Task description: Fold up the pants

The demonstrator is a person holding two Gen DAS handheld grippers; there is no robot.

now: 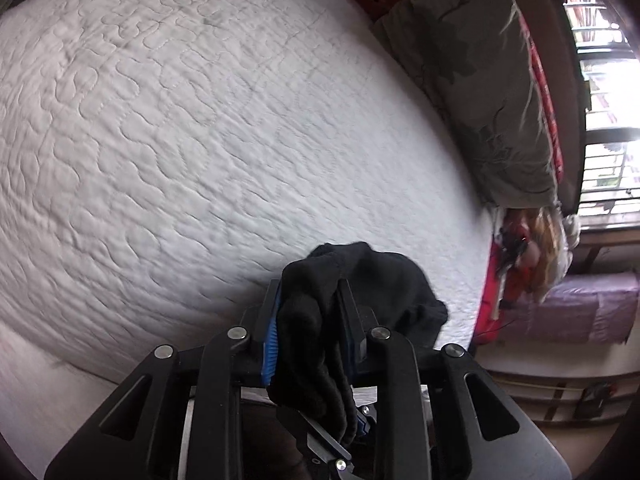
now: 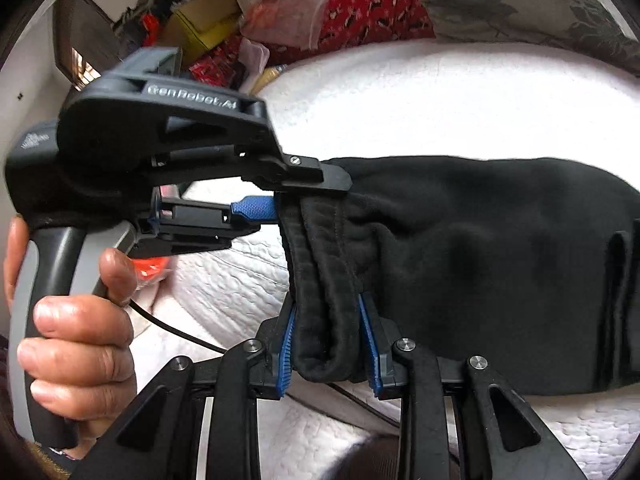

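Observation:
The black pants (image 2: pixel 480 264) hang stretched above the white quilted mattress (image 2: pixel 440 92), waistband (image 2: pixel 324 280) toward the left of the right wrist view. My right gripper (image 2: pixel 328 320) is shut on the waistband, its blue pads (image 2: pixel 288 344) pressing both sides. My left gripper (image 2: pixel 316 196) shows in the same view, held by a hand (image 2: pixel 76 320), shut on the upper waistband corner. In the left wrist view my left gripper (image 1: pixel 310 320) is shut on a bunch of black pants fabric (image 1: pixel 360 280) over the mattress (image 1: pixel 200 140).
A grey floral pillow (image 1: pixel 480 80) lies at the mattress's right edge, with red fabric behind it. A pile of clutter and boxes (image 2: pixel 224 12) sits beyond the mattress. A purple covered surface (image 1: pixel 580 308) and a window (image 1: pixel 608 100) lie past the bed.

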